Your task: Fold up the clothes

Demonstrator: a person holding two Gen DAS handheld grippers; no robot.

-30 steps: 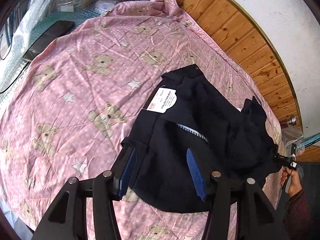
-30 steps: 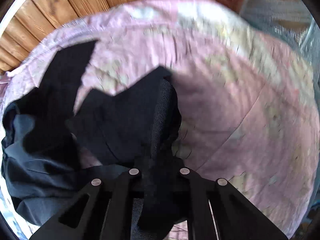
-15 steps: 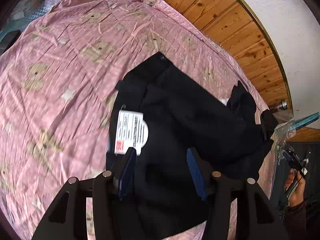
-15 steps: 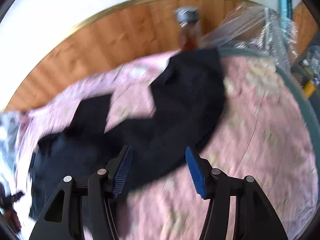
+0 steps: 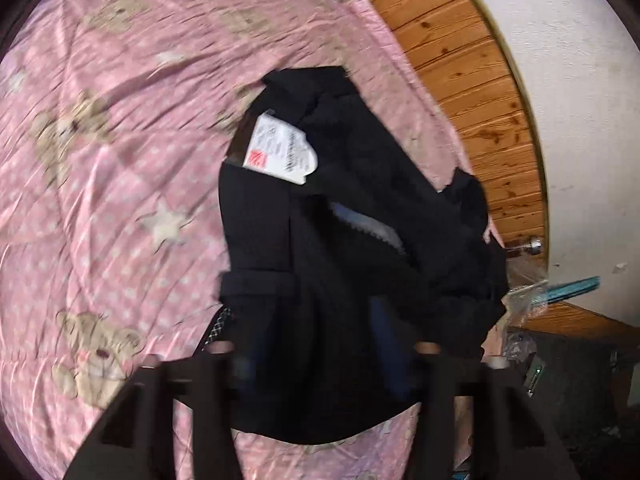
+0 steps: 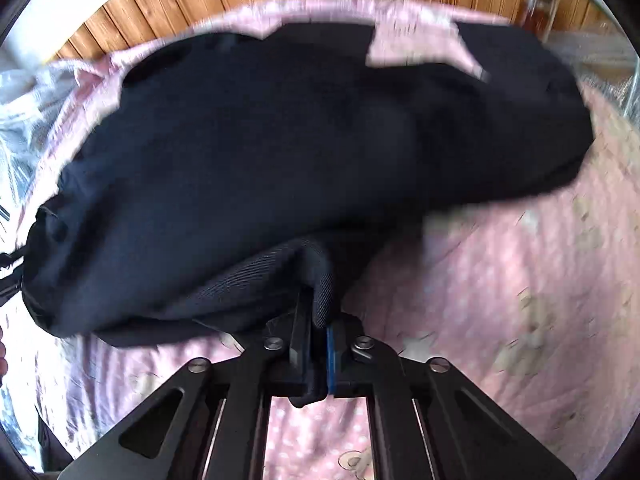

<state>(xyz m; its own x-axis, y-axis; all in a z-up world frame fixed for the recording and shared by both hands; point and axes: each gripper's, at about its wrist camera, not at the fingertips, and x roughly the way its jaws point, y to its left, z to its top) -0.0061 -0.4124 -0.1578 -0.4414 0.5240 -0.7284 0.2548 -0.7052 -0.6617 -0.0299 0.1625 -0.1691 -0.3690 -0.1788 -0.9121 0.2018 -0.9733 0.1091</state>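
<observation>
1. Your right hand-held gripper (image 6: 319,354) has its jaws pressed together on a fold of the dark trousers (image 6: 280,152); twill cloth bunches out just above the blue pads.
2. Your left hand-held gripper (image 5: 320,360) is blurred, with dark cloth lying over and between its fingers (image 5: 386,344); you cannot tell from these views whether it is spread or clamped.
3. From the right wrist view, the trousers hang and drape as one long dark mass across the pink bedspread (image 6: 520,280), long axis running left to right.
4. From the left wrist view, the trousers (image 5: 340,280) run from the gripper away toward the wooden wall panelling (image 5: 480,92), with an open zip (image 5: 368,228) showing partway along.
5. Farther up, a white paper tag (image 5: 280,154) with a red patch sits on the cloth; its print is too blurred to read.
6. Teddy bears (image 5: 96,356) and stars pattern the bedspread (image 5: 120,160).
</observation>
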